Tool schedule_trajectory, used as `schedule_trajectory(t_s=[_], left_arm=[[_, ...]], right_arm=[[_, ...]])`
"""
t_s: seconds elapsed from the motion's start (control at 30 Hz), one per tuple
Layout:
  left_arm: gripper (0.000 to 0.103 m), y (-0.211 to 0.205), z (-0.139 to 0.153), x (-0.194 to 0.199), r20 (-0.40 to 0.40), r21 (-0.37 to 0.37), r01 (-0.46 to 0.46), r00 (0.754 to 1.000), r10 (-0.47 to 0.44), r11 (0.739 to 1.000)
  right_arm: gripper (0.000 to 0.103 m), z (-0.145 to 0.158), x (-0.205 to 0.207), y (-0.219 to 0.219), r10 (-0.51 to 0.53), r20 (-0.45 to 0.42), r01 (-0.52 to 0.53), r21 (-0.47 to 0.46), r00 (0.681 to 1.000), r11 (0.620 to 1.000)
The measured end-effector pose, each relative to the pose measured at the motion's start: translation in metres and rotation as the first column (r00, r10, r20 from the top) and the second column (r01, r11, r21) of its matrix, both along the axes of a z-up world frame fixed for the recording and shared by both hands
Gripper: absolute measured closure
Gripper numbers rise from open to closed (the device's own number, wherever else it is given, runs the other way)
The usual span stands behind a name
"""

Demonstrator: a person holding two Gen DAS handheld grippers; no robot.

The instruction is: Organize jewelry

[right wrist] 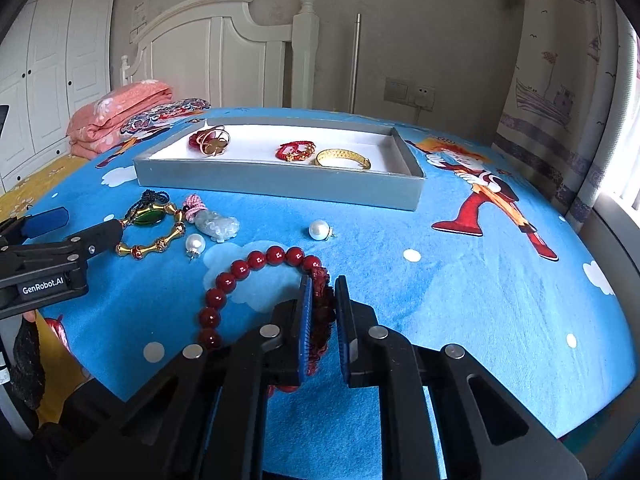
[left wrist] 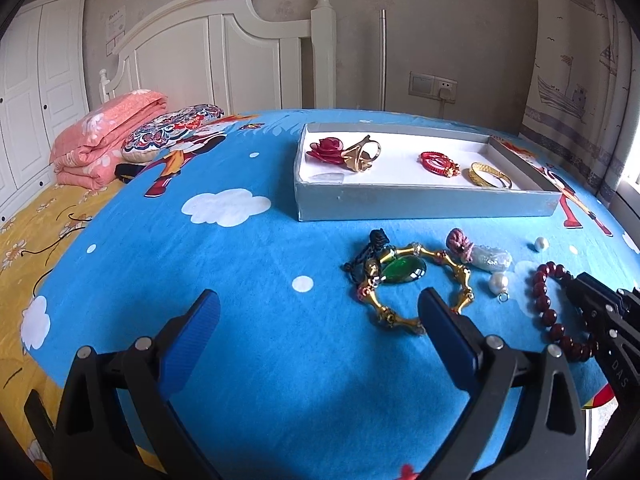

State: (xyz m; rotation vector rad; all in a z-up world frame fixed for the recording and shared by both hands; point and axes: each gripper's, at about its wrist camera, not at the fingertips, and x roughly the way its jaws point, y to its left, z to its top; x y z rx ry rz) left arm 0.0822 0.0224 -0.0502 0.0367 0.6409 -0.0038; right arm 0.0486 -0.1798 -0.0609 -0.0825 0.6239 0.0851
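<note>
The right gripper [right wrist: 323,308] has its jaws closed on the red bead bracelet [right wrist: 256,264], clamping a dark carved bead between the ribbed blue pads. The rest of the bracelet, a loop of round glossy dark-red beads, lies on the blue cartoon-print cloth [right wrist: 440,288], a soft napped fabric covering the tabletop.

The left gripper [left wrist: 320,320] hovers over the cloth with its jaws wide apart and nothing between them. Its fingers are matte black plastic with ribbed blue pads [left wrist: 196,340].

Loose items on the cloth, beyond the bracelet:
- Gold bamboo-link bracelet [left wrist: 440,280], made of jointed metallic segments, lying in an open ring.
- Green oval pendant [left wrist: 402,272], polished and dark-rimmed, on a black knotted cord, lying inside the gold ring.
- Pale carved pendant [right wrist: 218,226], translucent, with a pink knotted cord at one end.
- Two round white pearls [right wrist: 319,229], each with a small metal loop, one just beside the pale pendant, the other apart.

The grey cardboard tray [right wrist: 280,188] is shallow and rectangular with a white lining. It lies beyond the loose items and holds:
- Red rose ornament [left wrist: 326,149], touching a gold openwork ring [left wrist: 362,154].
- Red woven cord bracelet [left wrist: 438,163] with small gold charms.
- Gold patterned bangle [left wrist: 490,176].
</note>
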Motion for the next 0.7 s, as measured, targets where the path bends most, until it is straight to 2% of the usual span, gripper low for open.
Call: schedule_trajectory(t_s=[0.13, 0.23, 0.33, 0.37, 0.53, 0.57, 0.6, 0.67, 0.7], left_arm=[[0.015, -0.007, 0.001, 0.009, -0.001, 0.012, -0.002, 1.0, 0.002, 1.0], [0.027, -0.011, -0.003, 0.011, -0.017, 0.035, 0.008, 1.0, -0.007, 0.999], [0.031, -0.007, -0.004, 0.006, -0.019, 0.019, 0.02, 1.0, -0.02, 1.0], [0.035, -0.005, -0.005, 0.004, -0.024, 0.02, 0.026, 0.999, -0.025, 0.999], [0.035, 0.006, -0.007, -0.009, -0.017, 0.014, 0.049, 0.999, -0.048, 0.999], [0.043, 0.007, -0.008, -0.009, -0.017, 0.01, 0.052, 0.999, -0.052, 0.999], [0.059, 0.006, -0.008, -0.01, -0.019, 0.005, 0.069, 0.997, -0.069, 0.998], [0.07, -0.001, -0.008, -0.01, -0.012, 0.035, 0.092, 0.996, -0.092, 0.995], [0.072, -0.005, -0.008, -0.011, -0.009, 0.051, 0.097, 0.995, -0.097, 0.994]], right_arm=[[0.09, 0.0, -0.001, 0.0, 0.001, -0.001, -0.001, 0.008, 1.0, 1.0], [0.09, 0.0, -0.001, -0.001, 0.001, -0.002, -0.001, 0.012, 1.0, 1.0], [0.09, -0.001, -0.002, -0.001, 0.001, -0.002, -0.001, 0.014, 1.0, 1.0], [0.09, -0.001, -0.002, -0.001, 0.001, -0.002, -0.001, 0.015, 1.0, 1.0], [0.09, -0.001, -0.002, -0.001, -0.001, -0.003, 0.001, 0.024, 1.0, 1.0], [0.09, -0.001, -0.002, -0.001, -0.002, -0.003, 0.002, 0.024, 1.0, 1.0], [0.09, -0.001, -0.002, -0.001, -0.002, -0.004, 0.002, 0.025, 1.0, 1.0], [0.09, -0.001, -0.002, -0.001, -0.002, -0.003, 0.002, 0.024, 1.0, 1.0], [0.09, -0.001, -0.002, -0.001, -0.002, -0.004, 0.002, 0.024, 1.0, 1.0]])
